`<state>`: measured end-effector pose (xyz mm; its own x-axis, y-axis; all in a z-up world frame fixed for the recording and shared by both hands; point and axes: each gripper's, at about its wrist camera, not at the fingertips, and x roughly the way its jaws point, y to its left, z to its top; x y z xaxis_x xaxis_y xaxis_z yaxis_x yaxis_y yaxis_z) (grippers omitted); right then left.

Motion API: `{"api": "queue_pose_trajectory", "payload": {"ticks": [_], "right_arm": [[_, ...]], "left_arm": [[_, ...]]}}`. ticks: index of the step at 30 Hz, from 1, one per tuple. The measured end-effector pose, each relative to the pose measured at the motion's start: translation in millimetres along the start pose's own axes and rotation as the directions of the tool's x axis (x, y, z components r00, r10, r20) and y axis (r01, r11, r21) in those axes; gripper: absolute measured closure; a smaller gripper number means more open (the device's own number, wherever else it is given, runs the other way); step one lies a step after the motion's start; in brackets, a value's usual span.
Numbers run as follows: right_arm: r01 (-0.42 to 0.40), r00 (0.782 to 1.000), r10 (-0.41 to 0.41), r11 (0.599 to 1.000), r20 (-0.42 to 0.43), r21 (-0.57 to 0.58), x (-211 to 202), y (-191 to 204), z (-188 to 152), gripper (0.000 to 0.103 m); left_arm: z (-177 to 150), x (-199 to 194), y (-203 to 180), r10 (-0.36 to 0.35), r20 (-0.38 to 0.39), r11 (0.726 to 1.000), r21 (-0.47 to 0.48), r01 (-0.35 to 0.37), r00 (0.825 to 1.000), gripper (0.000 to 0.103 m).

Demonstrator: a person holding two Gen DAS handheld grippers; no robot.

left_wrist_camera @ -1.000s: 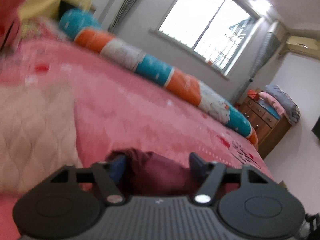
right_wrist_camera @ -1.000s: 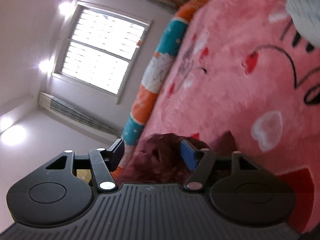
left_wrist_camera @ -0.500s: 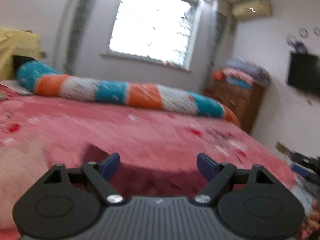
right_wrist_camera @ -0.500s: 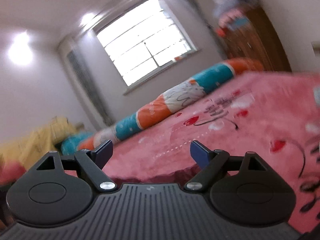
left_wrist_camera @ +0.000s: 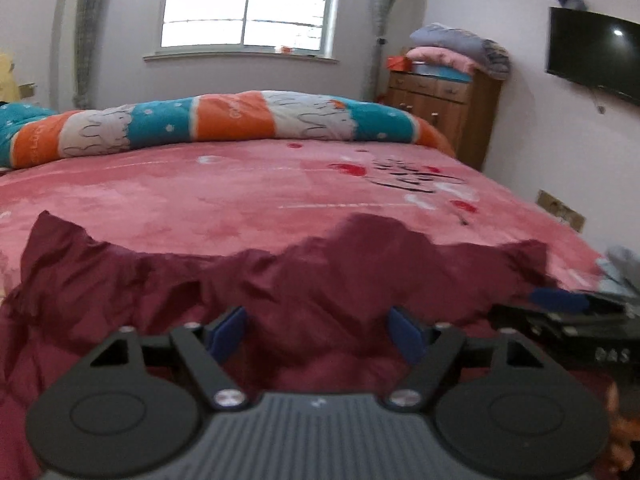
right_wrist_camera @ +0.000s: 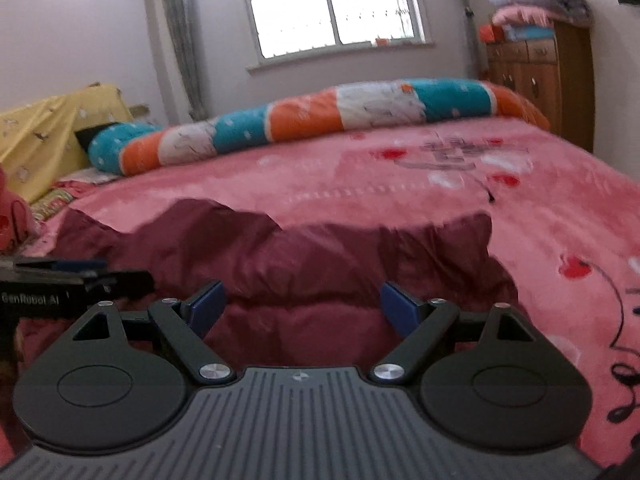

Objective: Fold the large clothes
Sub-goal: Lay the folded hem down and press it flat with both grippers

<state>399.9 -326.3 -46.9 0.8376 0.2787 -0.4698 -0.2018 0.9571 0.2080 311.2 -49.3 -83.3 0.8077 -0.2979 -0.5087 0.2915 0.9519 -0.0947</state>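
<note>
We see dark maroon garment [left_wrist_camera: 304, 280] spread on pink bed cover near front edge, fabric shiny, wrinkled, far edge humped in uneven peaks.

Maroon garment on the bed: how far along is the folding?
Done: the maroon garment lies spread on the pink bedspread, rumpled. In hand: nothing; the left tool and right tool are open above it. Left: no neat fold shows yet.
</note>
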Motion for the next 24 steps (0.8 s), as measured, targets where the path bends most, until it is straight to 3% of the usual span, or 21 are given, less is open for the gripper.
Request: {"api": "queue_pose_trajectory", "payload": {"ticks": [5, 10, 13, 16, 24], "right_arm": [[0.05, 0.998, -0.049, 0.999, -0.033, 0.018, 13, -13, 0, 0.0], [0.104, 0.993, -0.101, 0.993, -0.061, 0.047, 26, -33, 3, 0.0], [0.134, 0.989, -0.129, 0.989, -0.074, 0.069, 31, -36, 3, 0.0], [0.16, 0.985, -0.152, 0.983, -0.079, 0.093, 35, -50, 4, 0.0], [0.18, 0.978, -0.168, 0.979, -0.12, 0.094, 56, -51, -1, 0.0]], "left_arm": [[2, 21, 47, 0.144, -0.024, 0.988, -0.06, -0.145, 0.989, 0.025], [-7, 24, 89, 0.285, 0.002, 0.952, -0.115, -0.283, 0.959, 0.026], [-16, 25, 105, 0.317, -0.009, 0.936, -0.159, -0.314, 0.948, 0.026], [-25, 30, 107, 0.34, -0.006, 0.932, -0.132, -0.338, 0.94, 0.024], [-37, 48, 112, 0.349, -0.006, 0.927, -0.145, -0.346, 0.937, 0.013]]}}
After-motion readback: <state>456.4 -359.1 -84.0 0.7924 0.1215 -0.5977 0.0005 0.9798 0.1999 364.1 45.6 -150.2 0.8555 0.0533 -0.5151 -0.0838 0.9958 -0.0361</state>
